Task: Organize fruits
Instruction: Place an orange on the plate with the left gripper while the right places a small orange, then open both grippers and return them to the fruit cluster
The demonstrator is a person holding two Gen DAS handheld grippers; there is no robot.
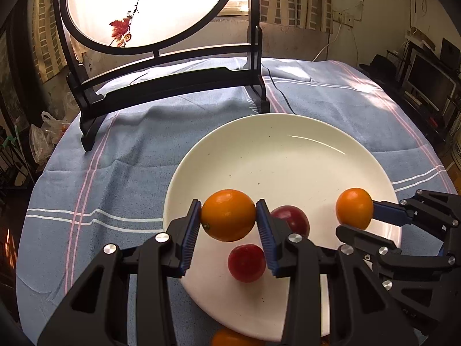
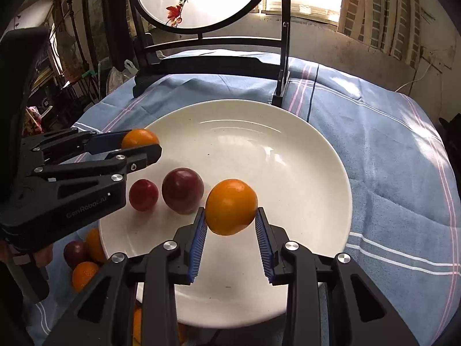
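Note:
A white plate [image 1: 302,150] lies on the blue cloth; it also shows in the right wrist view [image 2: 288,150]. My left gripper [image 1: 228,216] is shut on an orange [image 1: 227,213] and holds it above the plate's near left part. My right gripper [image 2: 231,216] is shut on another orange [image 2: 230,206] above the plate's near part. In the left wrist view the right gripper [image 1: 357,219] holds its orange [image 1: 353,208] at the right. Two dark red plums [image 2: 182,190] [image 2: 143,194] lie on the plate between the grippers.
A black stand [image 1: 161,86] with a round painted screen stands behind the plate. Loose oranges [image 2: 83,274] and a plum [image 2: 74,252] lie on the cloth [image 2: 389,173] off the plate's near left rim. A black cable [image 1: 281,95] runs past the stand.

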